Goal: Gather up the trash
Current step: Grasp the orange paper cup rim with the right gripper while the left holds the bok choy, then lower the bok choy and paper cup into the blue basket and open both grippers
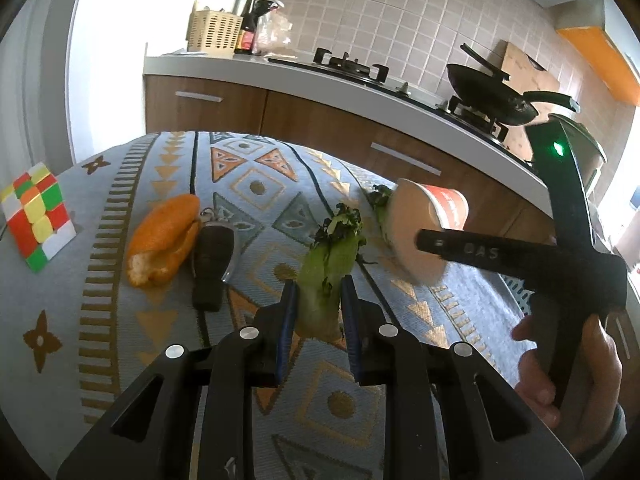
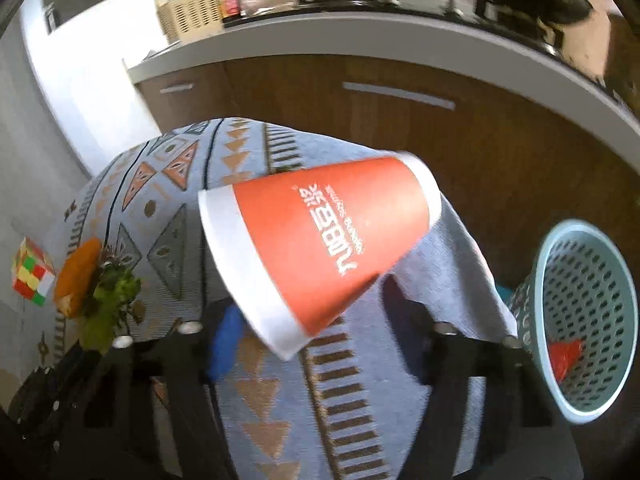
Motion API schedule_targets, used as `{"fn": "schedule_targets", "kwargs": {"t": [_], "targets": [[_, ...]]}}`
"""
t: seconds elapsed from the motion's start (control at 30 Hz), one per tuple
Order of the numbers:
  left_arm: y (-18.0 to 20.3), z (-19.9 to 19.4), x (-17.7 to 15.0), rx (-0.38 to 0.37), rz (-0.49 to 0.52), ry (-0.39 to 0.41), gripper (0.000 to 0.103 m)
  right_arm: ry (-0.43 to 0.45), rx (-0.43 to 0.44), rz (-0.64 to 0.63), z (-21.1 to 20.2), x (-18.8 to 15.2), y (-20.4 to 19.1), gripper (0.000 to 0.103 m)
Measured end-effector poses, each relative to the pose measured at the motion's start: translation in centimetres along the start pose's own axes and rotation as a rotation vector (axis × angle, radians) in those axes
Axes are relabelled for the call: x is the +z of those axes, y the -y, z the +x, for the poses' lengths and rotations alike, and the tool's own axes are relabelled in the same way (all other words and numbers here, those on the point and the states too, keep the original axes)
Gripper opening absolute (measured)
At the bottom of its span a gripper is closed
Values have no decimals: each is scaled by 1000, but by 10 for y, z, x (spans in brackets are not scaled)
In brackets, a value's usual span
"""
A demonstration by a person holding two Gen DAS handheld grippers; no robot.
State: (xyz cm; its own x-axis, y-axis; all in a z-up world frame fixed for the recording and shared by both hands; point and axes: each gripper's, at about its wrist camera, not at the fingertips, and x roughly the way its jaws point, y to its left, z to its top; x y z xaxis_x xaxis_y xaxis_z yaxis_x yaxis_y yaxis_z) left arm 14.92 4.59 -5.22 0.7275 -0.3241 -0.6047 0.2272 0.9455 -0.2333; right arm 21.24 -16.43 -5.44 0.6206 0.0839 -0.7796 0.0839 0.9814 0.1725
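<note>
Orange-and-white paper cup [image 2: 320, 248] tipped sideways above the table, green vegetable stalk [image 1: 330, 280], seemingly orange peel [image 1: 164, 240]

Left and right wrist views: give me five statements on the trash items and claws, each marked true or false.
1. The left claw has its fingers on either side of the green vegetable stalk. True.
2. The paper cup stands upright on the table. False: it is tilted, held at the right claw.
3. The teal basket holds nothing. False: a red scrap lies inside.
4. The orange peel lies beside a dark key fob. True.
5. The Rubik's cube is in the basket. False: it sits on the patterned tablecloth.
</note>
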Motion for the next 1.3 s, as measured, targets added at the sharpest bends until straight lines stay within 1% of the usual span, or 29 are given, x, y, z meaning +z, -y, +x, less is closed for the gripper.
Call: {"fn": "schedule_targets", "kwargs": {"t": [0.03,0.17,0.23,0.27,0.3,0.47,0.57,0.67,0.83,0.87,0.97,1.03,1.13,1.23,1.3], "targets": [[0,0,0,0,3,0,21,4,0,15,-1,0,7,39],[4,0,-1,4,20,1,21,26,26,73,-10,1,34,26],[5,0,-2,9,27,1,21,39,25,80,-14,3,43,13],[5,0,-1,10,29,1,21,45,31,85,-15,4,48,9],[6,0,-1,12,31,1,21,50,34,88,-17,5,52,3],[8,0,-1,18,41,4,21,87,44,75,-31,4,62,2],[8,-1,1,16,38,11,21,105,72,78,-42,1,66,2],[13,-5,6,-7,41,19,21,132,76,75,-57,0,71,2],[40,-15,20,-81,62,39,21,189,74,87,-87,1,89,2],[48,-16,24,-103,70,41,21,203,72,95,-94,0,95,2],[74,-17,31,-138,108,49,21,246,53,124,-115,-2,117,2],[97,-16,35,-171,140,49,21,262,41,142,-124,-3,132,2],[130,-12,39,-208,181,47,21,292,11,184,-142,-8,165,2],[166,-3,39,-252,226,33,21,303,-27,214,-153,-14,195,2],[189,9,33,-284,248,-1,21,289,-46,237,-153,-19,214,2]]}}
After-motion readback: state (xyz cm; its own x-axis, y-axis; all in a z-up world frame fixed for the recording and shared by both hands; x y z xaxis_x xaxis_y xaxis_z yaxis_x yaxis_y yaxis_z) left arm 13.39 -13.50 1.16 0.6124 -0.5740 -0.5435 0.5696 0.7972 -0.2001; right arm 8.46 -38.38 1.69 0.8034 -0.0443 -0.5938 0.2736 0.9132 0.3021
